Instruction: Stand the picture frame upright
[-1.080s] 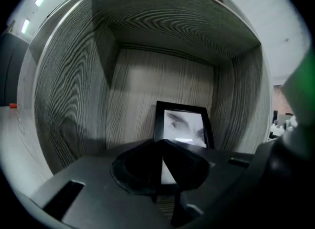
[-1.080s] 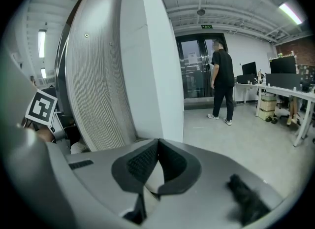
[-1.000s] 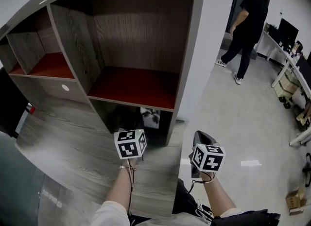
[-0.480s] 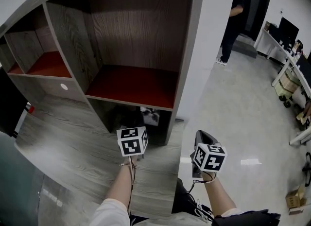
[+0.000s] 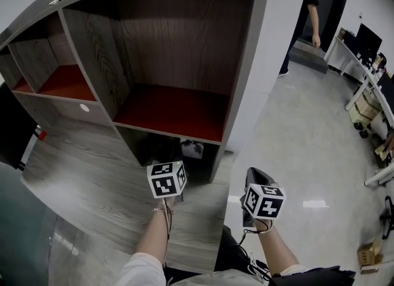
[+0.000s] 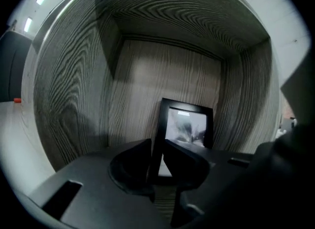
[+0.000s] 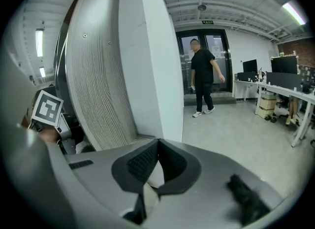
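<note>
**Frame upright, hands holding steady**

Over the last second little has changed. The left gripper (image 6: 156,149) stays put, its fingers pinched narrowly on the left edge of the frame (image 6: 188,124). The frame rises just beyond them, near upright against the back of the cubby (image 6: 74,100), so release looks next. Its moulding is thin, black and rectangular, with glossy glass. The cubby walls are grey wood-grain. The right gripper (image 7: 156,149) has its fingers closed on nothing.

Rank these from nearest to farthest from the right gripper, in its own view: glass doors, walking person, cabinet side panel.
1. Cabinet side panel, just left of the right gripper.
2. Walking person, mid-floor, centre.
3. Glass doors, behind the person at the far wall.
</note>
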